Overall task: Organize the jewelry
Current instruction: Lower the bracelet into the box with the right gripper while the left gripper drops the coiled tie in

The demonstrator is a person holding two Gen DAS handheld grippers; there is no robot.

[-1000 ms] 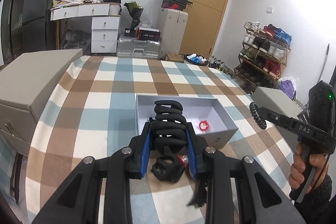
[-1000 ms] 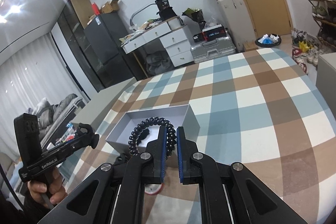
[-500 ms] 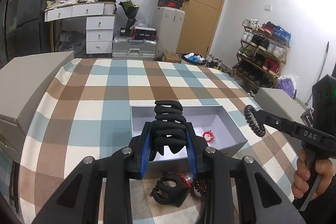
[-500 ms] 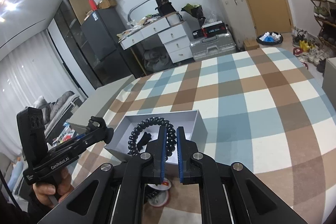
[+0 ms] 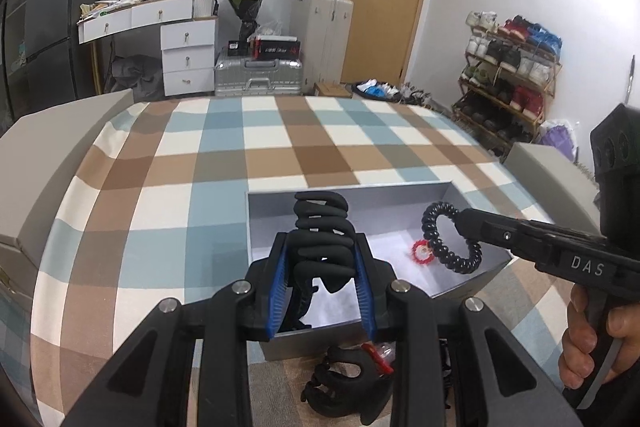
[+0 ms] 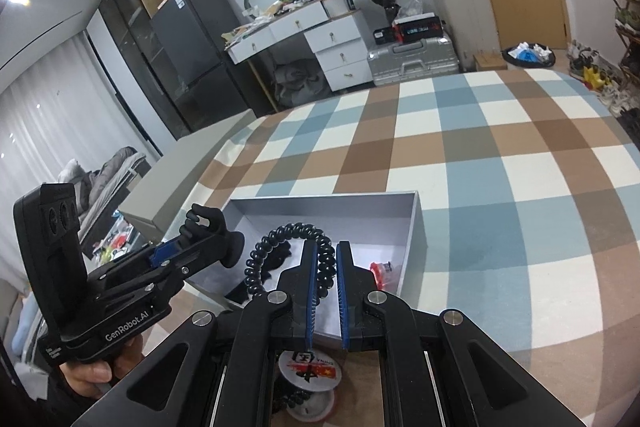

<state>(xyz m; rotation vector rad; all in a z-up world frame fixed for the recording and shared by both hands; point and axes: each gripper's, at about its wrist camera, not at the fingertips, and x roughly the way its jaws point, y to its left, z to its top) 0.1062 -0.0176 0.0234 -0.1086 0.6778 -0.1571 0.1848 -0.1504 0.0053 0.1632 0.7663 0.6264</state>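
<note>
My left gripper (image 5: 320, 239) is shut on a black claw hair clip (image 5: 320, 211) and holds it over the near left part of the open grey box (image 5: 348, 193). My right gripper (image 6: 324, 247) is shut on a black spiral hair tie (image 6: 280, 239), which hangs over the same box (image 6: 412, 227). In the left wrist view the hair tie (image 5: 448, 255) dangles above a small red ornament (image 5: 422, 251) on the box floor. A second black claw clip (image 5: 344, 383) lies on the cloth in front of the box.
The box sits on a plaid tablecloth (image 5: 200, 167). A tall grey case (image 5: 52, 147) stands at the table's left edge, and another grey case (image 5: 548, 167) at the right. A round printed badge (image 6: 310, 367) and a dark beaded piece lie under my right gripper.
Both grippers have moved forward over the box with their items. The right gripper's hair tie has come in from the right edge to above the red ornament.
</note>
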